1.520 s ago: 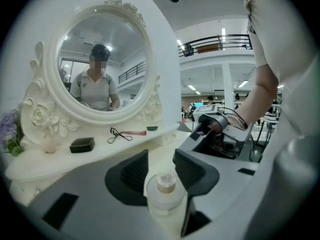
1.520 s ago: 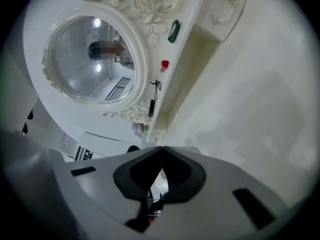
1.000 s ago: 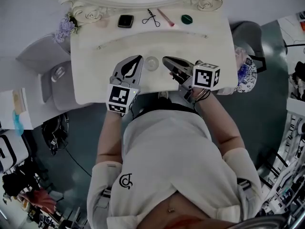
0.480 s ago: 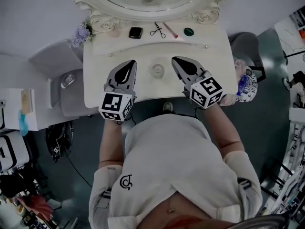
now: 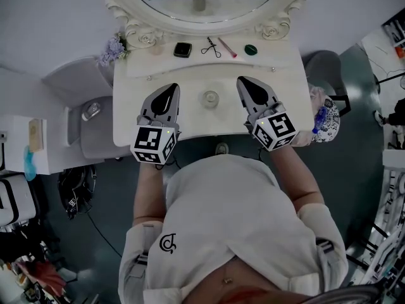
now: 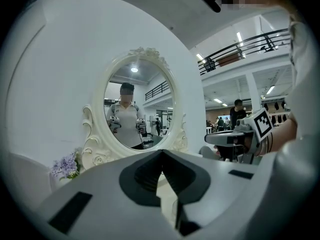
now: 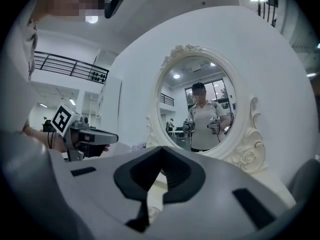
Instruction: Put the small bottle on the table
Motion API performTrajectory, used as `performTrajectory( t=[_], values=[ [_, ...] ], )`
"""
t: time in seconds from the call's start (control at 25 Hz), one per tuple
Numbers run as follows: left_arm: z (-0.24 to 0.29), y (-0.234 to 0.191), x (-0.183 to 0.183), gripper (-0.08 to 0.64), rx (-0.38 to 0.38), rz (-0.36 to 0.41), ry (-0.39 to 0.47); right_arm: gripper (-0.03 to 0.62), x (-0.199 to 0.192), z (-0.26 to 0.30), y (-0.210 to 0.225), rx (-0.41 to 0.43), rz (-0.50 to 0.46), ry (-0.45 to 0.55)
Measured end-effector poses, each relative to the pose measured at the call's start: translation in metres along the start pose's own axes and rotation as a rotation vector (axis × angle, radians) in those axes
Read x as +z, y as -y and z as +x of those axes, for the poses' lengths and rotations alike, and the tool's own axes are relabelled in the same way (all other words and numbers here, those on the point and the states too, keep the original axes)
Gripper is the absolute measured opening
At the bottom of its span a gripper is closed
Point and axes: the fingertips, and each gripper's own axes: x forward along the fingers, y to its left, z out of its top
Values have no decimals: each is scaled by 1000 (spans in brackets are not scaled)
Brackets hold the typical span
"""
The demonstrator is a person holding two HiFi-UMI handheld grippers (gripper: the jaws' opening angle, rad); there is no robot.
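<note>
A small, pale, round-topped bottle (image 5: 211, 97) stands on the white vanity table (image 5: 190, 75), alone between my two grippers. To its left, my left gripper (image 5: 169, 88) points toward the mirror, jaws shut and empty. My right gripper (image 5: 244, 81) lies to the bottle's right, also shut with nothing in it. Neither touches the bottle. In the left gripper view the closed jaws (image 6: 162, 154) face the oval mirror (image 6: 137, 104), with the right gripper (image 6: 235, 136) off to the side. The right gripper view shows its closed jaws (image 7: 161, 151) and the left gripper (image 7: 87, 134).
On the back ledge lie a black compact (image 5: 183, 49), scissors (image 5: 211, 46), a pink stick (image 5: 226, 47) and a green lid (image 5: 251, 49). Purple flowers (image 5: 112, 46) sit at the back left corner. A grey seat (image 5: 82, 106) is left of the table, a patterned bag (image 5: 326, 116) right.
The right gripper's tip was close beside the bottle; it has swung away and now lies parallel to the left gripper. The bottle stayed on the table. The head view shifted toward the mirror.
</note>
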Motion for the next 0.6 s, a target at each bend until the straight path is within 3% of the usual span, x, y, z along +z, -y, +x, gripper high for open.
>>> performTrajectory(
  t=[0.6],
  values=[
    [16,8,-2,12,-32,19,3,3,-7,5,7,4,-88,-19]
  ],
)
